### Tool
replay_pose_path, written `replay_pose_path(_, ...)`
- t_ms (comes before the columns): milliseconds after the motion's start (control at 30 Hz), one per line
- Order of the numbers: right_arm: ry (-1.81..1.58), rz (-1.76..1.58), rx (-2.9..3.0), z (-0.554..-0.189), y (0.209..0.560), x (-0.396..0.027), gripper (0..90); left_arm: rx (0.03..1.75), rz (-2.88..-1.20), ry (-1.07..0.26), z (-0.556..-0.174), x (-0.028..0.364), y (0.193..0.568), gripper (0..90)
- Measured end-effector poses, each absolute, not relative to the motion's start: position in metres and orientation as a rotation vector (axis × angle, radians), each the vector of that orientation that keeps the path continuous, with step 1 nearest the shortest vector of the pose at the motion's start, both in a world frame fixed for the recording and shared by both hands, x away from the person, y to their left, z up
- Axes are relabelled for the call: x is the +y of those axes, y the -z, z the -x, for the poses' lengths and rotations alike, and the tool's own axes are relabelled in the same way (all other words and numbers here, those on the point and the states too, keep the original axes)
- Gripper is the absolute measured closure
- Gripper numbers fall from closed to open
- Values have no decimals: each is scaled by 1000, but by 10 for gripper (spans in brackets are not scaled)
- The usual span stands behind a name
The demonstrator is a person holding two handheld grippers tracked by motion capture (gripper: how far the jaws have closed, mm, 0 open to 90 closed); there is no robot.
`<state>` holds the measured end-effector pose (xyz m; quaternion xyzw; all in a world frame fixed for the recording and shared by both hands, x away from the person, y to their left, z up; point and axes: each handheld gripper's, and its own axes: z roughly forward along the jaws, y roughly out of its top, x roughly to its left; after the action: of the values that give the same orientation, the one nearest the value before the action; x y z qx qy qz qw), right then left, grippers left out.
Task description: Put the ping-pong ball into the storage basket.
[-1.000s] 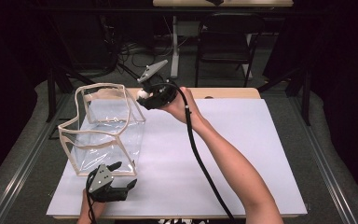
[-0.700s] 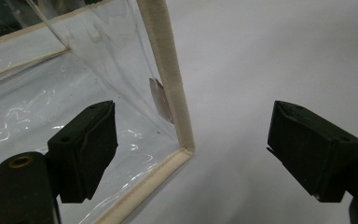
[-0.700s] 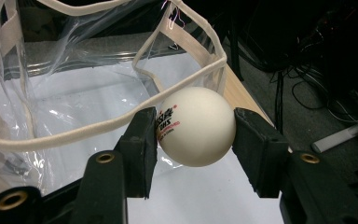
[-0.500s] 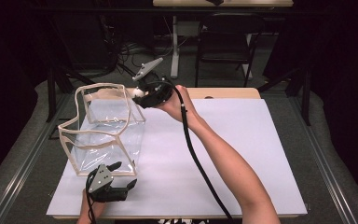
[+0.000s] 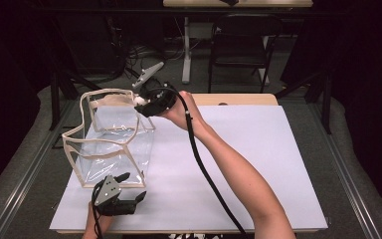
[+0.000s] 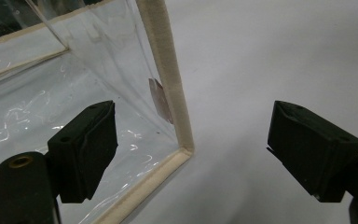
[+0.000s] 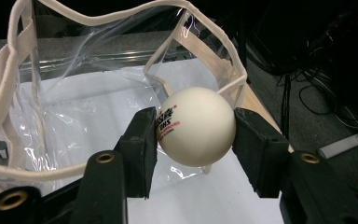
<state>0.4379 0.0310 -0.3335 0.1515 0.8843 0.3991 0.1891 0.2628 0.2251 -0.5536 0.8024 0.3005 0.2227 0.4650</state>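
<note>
Right tongs (image 7: 193,128) pinch a white ball (image 7: 197,126) just above the clear bag's (image 5: 109,144) far rim; left tongs (image 6: 191,149) gape empty beside its near corner.

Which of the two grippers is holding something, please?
The right gripper, at the clear bag's top rim, clamps a white ball; the left gripper is open.

A pale wooden bench (image 5: 258,99) covered by a large white sheet (image 5: 258,164) is seen under bright light, while the surroundings are left dark. Grey carpeted floor (image 5: 363,164) is visible around it. Behind the bench, a dark folding chair (image 5: 243,45) is placed beside a white table leg (image 5: 186,47), and tangled black cables (image 5: 139,52) are spread over the floor.
</note>
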Motion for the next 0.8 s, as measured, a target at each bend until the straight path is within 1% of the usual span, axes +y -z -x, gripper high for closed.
replay_pose_path(800,-1056,-360,2534,-432,331,53,507,738,-1969,-548,-262,225,553,162)
